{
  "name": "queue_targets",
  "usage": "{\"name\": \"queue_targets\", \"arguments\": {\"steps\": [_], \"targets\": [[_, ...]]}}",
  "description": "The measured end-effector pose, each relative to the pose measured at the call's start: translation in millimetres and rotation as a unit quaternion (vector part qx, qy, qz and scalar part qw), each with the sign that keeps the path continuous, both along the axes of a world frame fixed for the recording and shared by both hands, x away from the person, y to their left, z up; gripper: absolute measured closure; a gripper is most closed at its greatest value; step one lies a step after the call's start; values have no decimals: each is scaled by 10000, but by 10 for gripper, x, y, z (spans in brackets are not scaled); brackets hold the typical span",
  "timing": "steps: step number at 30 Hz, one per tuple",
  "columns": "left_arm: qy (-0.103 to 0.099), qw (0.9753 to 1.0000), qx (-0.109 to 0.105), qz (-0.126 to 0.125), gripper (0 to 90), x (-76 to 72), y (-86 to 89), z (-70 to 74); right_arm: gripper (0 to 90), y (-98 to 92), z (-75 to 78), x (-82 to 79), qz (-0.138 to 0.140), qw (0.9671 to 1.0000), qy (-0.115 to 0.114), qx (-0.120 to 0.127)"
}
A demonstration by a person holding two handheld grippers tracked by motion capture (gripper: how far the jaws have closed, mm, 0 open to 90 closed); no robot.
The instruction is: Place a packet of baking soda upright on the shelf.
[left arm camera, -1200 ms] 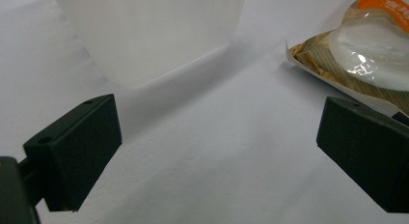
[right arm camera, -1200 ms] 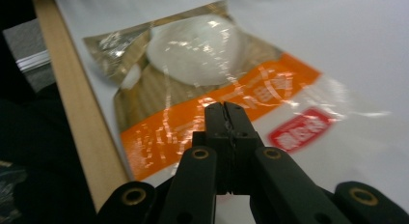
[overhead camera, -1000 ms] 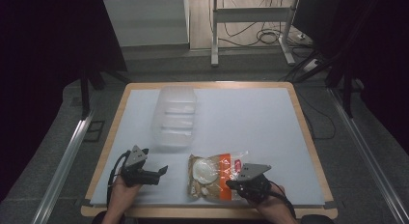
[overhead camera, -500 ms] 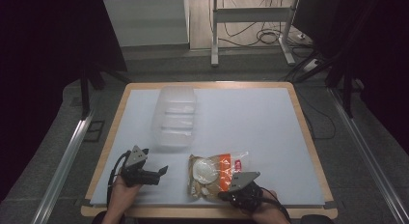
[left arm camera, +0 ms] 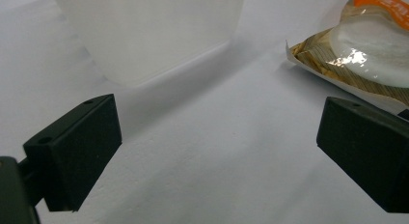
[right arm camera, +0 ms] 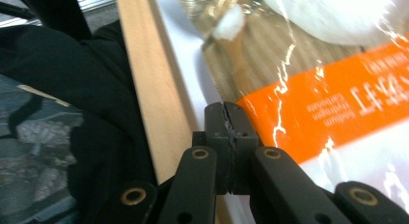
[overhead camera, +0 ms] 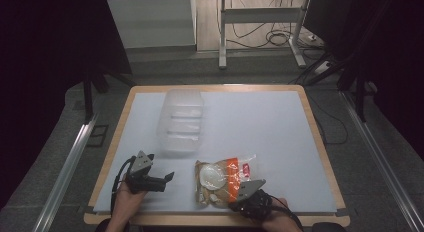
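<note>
A clear snack bag (overhead camera: 220, 179) with an orange band and pale round pieces inside lies flat near the table's front edge. My right gripper (overhead camera: 239, 194) sits at its near right corner. In the right gripper view the jaws are pressed together (right arm camera: 225, 108) over the edge of the bag (right arm camera: 313, 64). My left gripper (overhead camera: 165, 182) rests on the table left of the bag, open and holding nothing. In the left gripper view its jaws stand wide apart (left arm camera: 217, 151), with the bag (left arm camera: 366, 50) ahead right and a translucent plastic container (left arm camera: 149, 31) ahead left.
The translucent container (overhead camera: 181, 122) stands on the white tabletop (overhead camera: 260, 127), behind the left gripper. The wooden front rim (right arm camera: 149, 89) runs just beside the right jaws, with a dark sleeve (right arm camera: 82, 113) past it. Floor rails and cables lie beyond the table.
My right gripper has slid left and toward the front edge, onto the bag's near corner. The left gripper and the container have not moved.
</note>
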State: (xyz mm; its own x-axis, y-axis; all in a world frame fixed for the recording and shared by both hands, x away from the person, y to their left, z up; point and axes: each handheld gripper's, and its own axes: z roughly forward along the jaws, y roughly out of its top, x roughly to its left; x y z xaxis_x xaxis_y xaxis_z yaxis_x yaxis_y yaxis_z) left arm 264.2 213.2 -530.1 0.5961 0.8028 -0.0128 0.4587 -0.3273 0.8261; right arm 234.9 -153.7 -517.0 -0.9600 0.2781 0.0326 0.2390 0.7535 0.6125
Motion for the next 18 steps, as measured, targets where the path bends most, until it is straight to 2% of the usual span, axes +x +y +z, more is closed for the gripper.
{"name": "queue_targets", "arguments": {"steps": [3,12,18], "targets": [[-2,10000,50,-28,20,1,3,3,892,-54,-2,50,-123,9999,-7,-35],[-4,10000,11,0,20,1,-10,-3,892,-202,10,175,-522,9986,-47,-11],[-7,10000,36,-14,19,4,-11,-4,891,-259,30,252,-716,9973,-172,22]]}}
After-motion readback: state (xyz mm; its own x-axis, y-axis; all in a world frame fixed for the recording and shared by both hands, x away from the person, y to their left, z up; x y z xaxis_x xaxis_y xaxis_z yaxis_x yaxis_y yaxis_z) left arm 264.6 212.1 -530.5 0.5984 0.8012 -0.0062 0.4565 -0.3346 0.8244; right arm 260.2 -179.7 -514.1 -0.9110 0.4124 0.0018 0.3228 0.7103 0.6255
